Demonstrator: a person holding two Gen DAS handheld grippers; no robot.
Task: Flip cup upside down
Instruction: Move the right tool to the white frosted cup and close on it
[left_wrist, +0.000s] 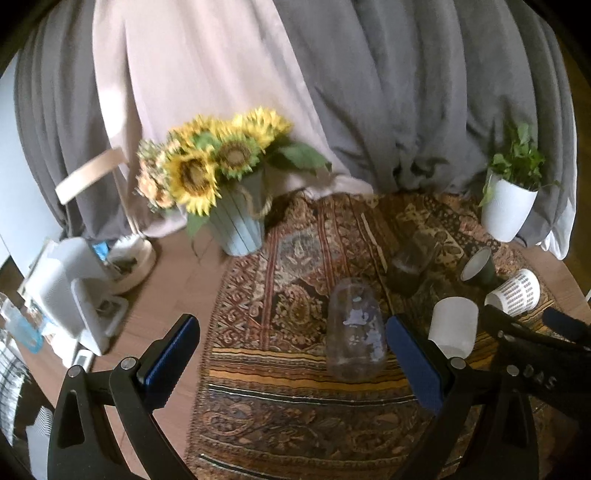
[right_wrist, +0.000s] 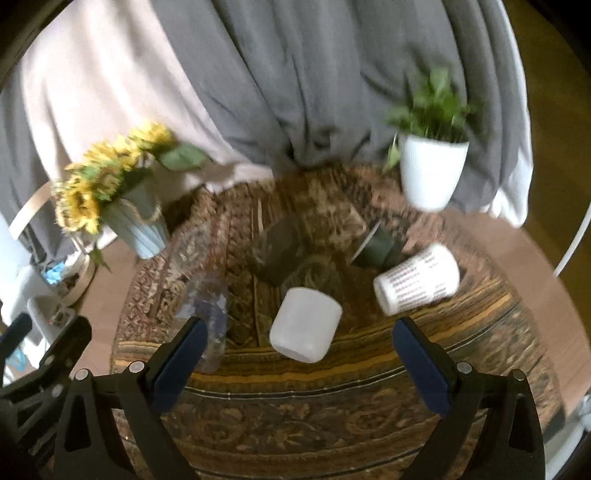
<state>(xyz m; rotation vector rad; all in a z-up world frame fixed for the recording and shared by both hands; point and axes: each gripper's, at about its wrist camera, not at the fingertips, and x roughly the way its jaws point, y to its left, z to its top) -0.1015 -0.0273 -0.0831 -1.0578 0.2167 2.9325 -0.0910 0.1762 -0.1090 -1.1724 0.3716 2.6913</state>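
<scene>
Cups of several kinds are spread over a patterned rug (left_wrist: 295, 266) on a wooden table (left_wrist: 173, 280). At the far left of the left wrist view, white appliances (left_wrist: 74, 295) are seen at the table edge, and next to them a pale blue pot of sunflowers (left_wrist: 207, 166) is set at the rug's corner. The left gripper (left_wrist: 291, 354) is held wide open with nothing between its blue pads (left_wrist: 170, 354). A clear plastic cup (left_wrist: 354, 332) stands on the rug with its closed end up, just inside the right-hand pad of this gripper, near it but not visibly touched. Further right, a dark glass (left_wrist: 410, 266) is seen behind, then a white cup (left_wrist: 454, 325), a dark green cup (left_wrist: 480, 269) lying on its side, and a white perforated cup (left_wrist: 515, 293) also lying on its side. A white pot with a green plant (left_wrist: 511, 199) is placed at the far right edge of the rug.

In the right wrist view, the right gripper (right_wrist: 299, 362) is likewise spread wide and empty. The white cup (right_wrist: 304, 325) is seen between and just ahead of its fingertips, tilted, untouched by either pad. The clear plastic cup (right_wrist: 207, 314) lies beyond the left-hand pad, and the perforated cup (right_wrist: 417, 282) beyond the right-hand one. This view is blurred.
</scene>
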